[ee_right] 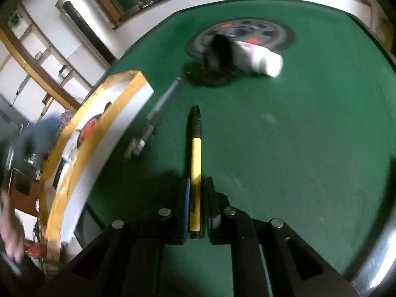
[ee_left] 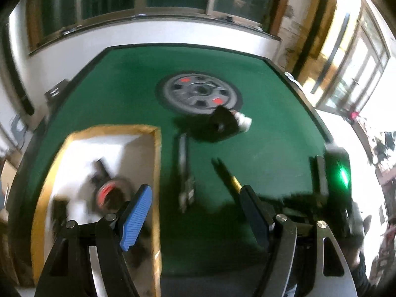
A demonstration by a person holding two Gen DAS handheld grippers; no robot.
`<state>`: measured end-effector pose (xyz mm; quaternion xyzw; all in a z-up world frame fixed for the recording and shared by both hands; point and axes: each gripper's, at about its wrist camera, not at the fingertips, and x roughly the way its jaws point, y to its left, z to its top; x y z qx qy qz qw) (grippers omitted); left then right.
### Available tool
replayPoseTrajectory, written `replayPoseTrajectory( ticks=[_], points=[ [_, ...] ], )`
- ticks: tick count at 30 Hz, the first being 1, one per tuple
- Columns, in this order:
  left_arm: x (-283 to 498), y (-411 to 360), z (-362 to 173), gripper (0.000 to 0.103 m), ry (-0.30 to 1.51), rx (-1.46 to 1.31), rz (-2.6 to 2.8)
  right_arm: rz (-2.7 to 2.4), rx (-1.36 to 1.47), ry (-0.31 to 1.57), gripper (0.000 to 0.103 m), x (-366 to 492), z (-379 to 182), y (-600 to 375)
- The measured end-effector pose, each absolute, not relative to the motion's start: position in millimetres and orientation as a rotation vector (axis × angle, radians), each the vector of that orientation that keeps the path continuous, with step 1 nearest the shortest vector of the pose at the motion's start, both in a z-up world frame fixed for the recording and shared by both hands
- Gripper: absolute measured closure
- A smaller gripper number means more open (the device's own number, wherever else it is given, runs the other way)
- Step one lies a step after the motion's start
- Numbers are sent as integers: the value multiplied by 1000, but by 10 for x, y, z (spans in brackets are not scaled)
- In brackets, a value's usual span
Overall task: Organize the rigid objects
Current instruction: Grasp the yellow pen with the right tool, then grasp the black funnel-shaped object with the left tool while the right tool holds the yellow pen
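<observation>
sorting in progress: box partly filled, several items still on the table

- right gripper (ee_right: pixel 195 208): jaws closed on the yellow-and-black pen (ee_right: pixel 196 158), held by its yellow rear part, black tip pointing far, over the green table (ee_right: pixel 297 148). judged mid-transfer; the pen is not yet in the box.
- left gripper (ee_left: pixel 195 212): jaws spread wide, holding nothing, hovering at the near edge between the box and the open felt.
- box (ee_left: pixel 157 163), white inside with a tan taped rim, on the left: already holds a round red-and-dark item (ee_left: pixel 109 194) and some dark pieces.
- left to sort, all right of the box: a slim metal tool (ee_left: pixel 184 170) lying near-to-far just beside the box; farther off a black object (ee_left: pixel 222 123) touching a white bottle-like container (ee_left: pixel 243 120), at the near edge of the round centre plate (ee_left: pixel 198 91) set into the table.
- hard to make out: motion blur smears the box contents, the metal tool and the black object, so none can be identified with confidence. the near part of the box is cut off behind the left gripper's frame, so its fill is uncertain.
</observation>
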<state>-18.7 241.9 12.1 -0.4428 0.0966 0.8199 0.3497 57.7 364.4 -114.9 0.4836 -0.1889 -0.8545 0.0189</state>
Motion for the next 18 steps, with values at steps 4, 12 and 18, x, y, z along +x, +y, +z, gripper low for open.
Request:
replayPoseTrajectory(
  ticks=[4, 12, 18],
  points=[
    [-417, 2816, 91, 26, 253, -1172, 2060, -2742, 1538, -633, 92, 809, -1117, 3862],
    [-881, 3559, -55, 26, 422, -1151, 2070, -2788, 1526, -569, 92, 831, -1125, 3888],
    [-1134, 3653, -148, 26, 263, -1271, 1973, -2792, 1516, -556, 92, 820, -1116, 3890]
  ],
)
